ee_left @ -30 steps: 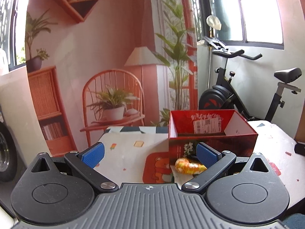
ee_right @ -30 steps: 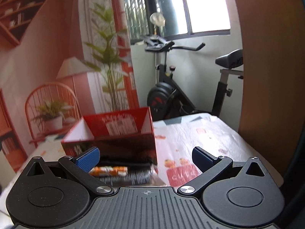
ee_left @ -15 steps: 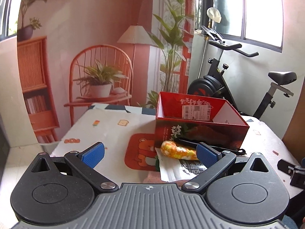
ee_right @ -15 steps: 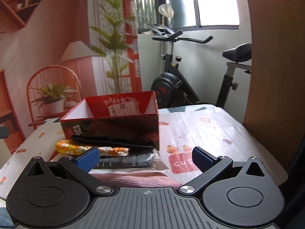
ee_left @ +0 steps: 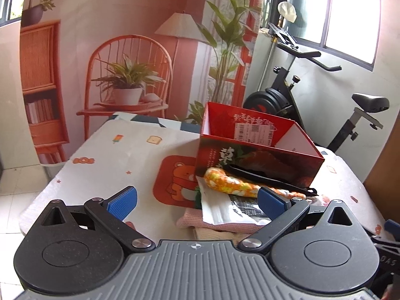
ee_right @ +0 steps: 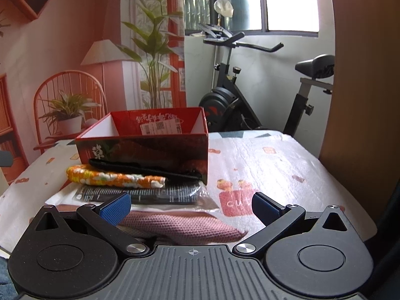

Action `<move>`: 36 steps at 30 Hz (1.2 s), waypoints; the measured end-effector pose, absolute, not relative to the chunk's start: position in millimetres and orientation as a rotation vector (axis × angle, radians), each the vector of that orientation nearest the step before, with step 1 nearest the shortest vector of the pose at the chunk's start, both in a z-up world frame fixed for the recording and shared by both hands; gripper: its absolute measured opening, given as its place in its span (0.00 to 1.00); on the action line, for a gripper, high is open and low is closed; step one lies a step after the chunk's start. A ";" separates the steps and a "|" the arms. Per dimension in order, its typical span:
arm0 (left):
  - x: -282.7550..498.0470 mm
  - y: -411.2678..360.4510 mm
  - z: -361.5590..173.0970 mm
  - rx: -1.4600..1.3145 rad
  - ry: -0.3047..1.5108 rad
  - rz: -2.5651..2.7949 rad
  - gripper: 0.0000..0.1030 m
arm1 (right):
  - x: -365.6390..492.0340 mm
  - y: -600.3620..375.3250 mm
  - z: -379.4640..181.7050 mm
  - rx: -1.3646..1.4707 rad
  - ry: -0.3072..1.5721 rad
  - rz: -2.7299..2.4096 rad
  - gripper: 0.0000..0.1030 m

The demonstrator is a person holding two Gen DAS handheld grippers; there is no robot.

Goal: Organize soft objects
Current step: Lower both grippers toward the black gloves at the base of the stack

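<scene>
The table (ee_right: 275,155) carries an open red box (ee_right: 150,147) near its middle, and against the box's near wall lies my pile, running toward the near edge: a pink knit cloth (ee_right: 180,225) at the bottom, a crinkly packet (ee_right: 140,195) on it, then an orange flowered roll (ee_right: 112,178) and a black strap (ee_right: 140,167). Both my left gripper (ee_left: 197,201) and right gripper (ee_right: 191,203) gape wide, holding nothing. I judge everything light and limp, the packet slippery, so I'd pinch the roll mid-length.
</scene>
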State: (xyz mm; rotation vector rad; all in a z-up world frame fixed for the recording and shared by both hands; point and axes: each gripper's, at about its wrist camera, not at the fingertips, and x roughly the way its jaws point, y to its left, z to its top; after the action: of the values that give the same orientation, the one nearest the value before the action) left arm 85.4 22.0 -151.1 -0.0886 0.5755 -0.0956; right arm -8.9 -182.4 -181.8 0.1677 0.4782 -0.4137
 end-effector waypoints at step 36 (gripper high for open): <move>104.3 2.6 -241.2 0.043 0.770 -0.252 0.73 | 34.0 -159.4 -260.9 0.180 0.715 -0.186 0.83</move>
State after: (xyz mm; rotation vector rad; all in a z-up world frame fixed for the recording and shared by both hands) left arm 104.3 2.6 -241.2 0.0431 0.7704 -0.2520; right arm 34.0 -159.4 -260.9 0.1803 0.7153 -0.1863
